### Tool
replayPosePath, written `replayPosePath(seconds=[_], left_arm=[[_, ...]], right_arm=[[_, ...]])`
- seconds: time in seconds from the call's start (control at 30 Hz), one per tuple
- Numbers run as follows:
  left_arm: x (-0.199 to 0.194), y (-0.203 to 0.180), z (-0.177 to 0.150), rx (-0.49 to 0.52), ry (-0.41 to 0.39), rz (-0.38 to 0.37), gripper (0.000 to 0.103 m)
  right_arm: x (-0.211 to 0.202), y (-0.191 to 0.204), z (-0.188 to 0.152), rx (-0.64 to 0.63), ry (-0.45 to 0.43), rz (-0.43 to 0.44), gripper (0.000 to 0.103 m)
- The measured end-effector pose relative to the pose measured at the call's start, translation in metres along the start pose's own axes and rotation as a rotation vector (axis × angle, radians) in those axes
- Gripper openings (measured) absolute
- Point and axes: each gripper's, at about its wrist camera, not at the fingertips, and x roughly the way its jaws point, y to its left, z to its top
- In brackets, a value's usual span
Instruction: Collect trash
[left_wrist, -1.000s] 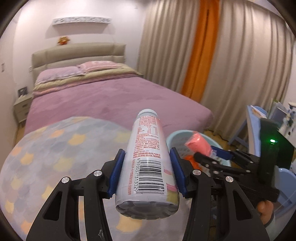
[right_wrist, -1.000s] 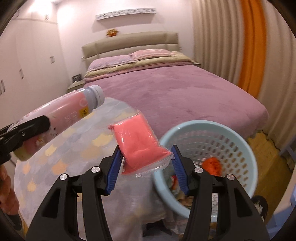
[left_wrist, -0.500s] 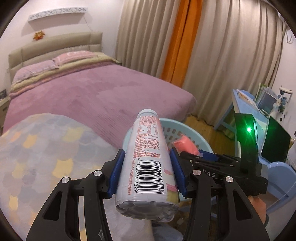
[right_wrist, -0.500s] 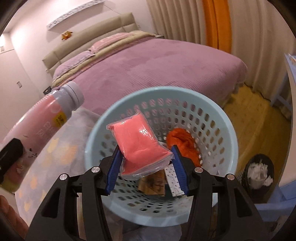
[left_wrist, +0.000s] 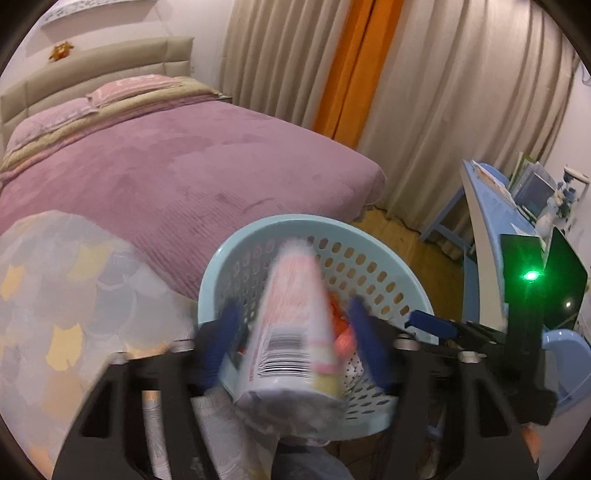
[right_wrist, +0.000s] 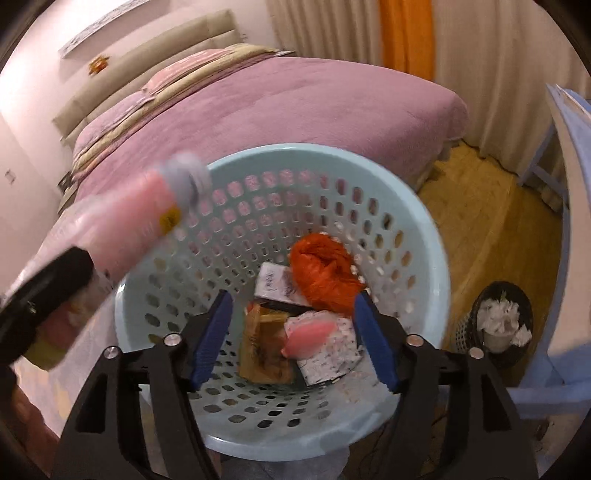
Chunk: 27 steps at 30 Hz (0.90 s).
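A light blue perforated basket (left_wrist: 314, 227) (right_wrist: 437, 236) sits below both grippers. My left gripper (left_wrist: 293, 308) points down into it, and its jaws are opening. The pink-and-white bottle (left_wrist: 291, 332) is blurred between the blue pads, with gaps on both sides. In the right wrist view the bottle (right_wrist: 136, 221) hangs over the basket's left rim. My right gripper (right_wrist: 291, 306) is opening too, with nothing between its pads. The pink packet (right_wrist: 310, 332) lies on the basket floor with an orange bag (right_wrist: 325, 273), boxes and wrappers.
A purple bed (left_wrist: 184, 177) lies behind the basket and a patterned blanket (left_wrist: 74, 277) is at the left. A blue desk (left_wrist: 484, 236) stands on the right. A small black bin (right_wrist: 502, 325) with white paper sits on the wooden floor beside the basket.
Both grippers moved over the basket and tilted down. The right jaws opened and the pink packet dropped into the basket. The left jaws spread away from the bottle, which now blurs.
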Motion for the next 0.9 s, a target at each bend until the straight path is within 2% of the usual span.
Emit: replayPosePath(seconds=[0.13,0.3,0.53,0.67,0.9], left_arm=[[-0.011,0.007,-0.005,-0.028,-0.02,-0.017,0.072],[-0.039,0.008,-0.009,-0.043,-0.076,0.008,0.073],[-0.092,0.007,-0.019,-0.028,-0.19,0.09,0.082],[-0.121,0.009,-0.032,-0.031,-0.255,0.168,0.085],[-0.139,0.035,-0.069,-0.098,-0.302,0.395,0.088]], right_arm=[[-0.006,-0.003,0.004,0.021,-0.018,0.0,0.065],[-0.026,0.001,0.002,0.012,-0.066,0.028,0.065],[-0.053,0.021,-0.009,-0.034,-0.127,0.102,0.065],[-0.072,0.036,-0.019,-0.064,-0.181,0.171,0.065],[-0.09,0.06,-0.037,-0.095,-0.237,0.194,0.065]])
